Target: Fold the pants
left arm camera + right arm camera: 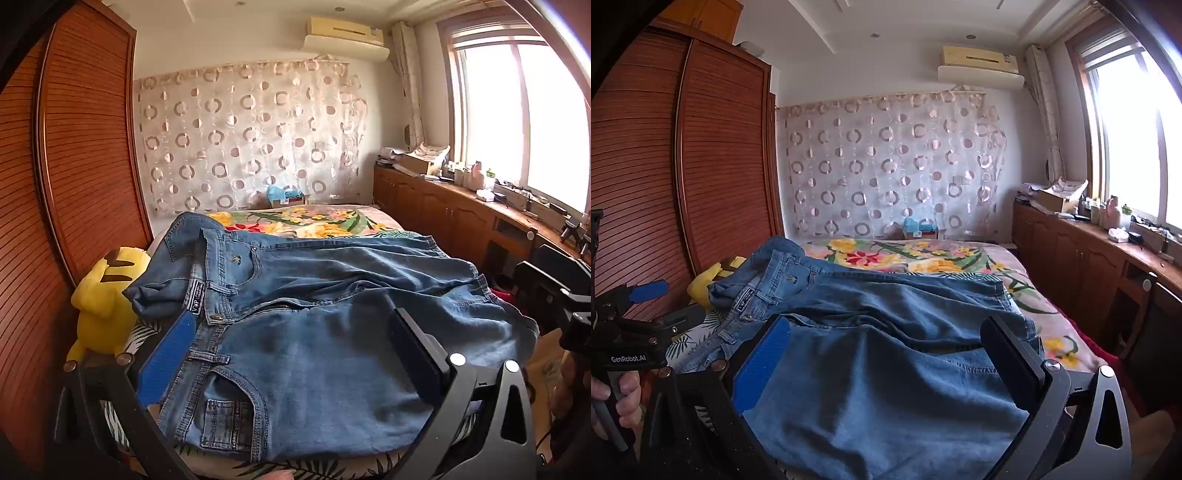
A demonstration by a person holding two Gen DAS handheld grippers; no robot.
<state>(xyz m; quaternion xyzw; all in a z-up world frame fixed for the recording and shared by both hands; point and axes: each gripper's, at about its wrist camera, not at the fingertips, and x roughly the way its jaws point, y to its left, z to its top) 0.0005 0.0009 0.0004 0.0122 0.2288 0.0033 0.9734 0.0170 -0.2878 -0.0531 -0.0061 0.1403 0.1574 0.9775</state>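
Sunlit from a window on the right, the bedroom holds a bed [332,218] with a floral cover, and the jeans [314,332] lie across its near end, waistband to the left, legs running rightward, so their long axis crosses both cameras' line of sight. Left tool [291,354] hangs released, fingers spread wide over the waistband and near pocket; right tool [886,365] is likewise unclenched above the thigh cloth further along the legs. Each tool seems closest to its own end, which probably suits a lengthwise fold. Beside the waistband sits a yellow plush toy [103,295].
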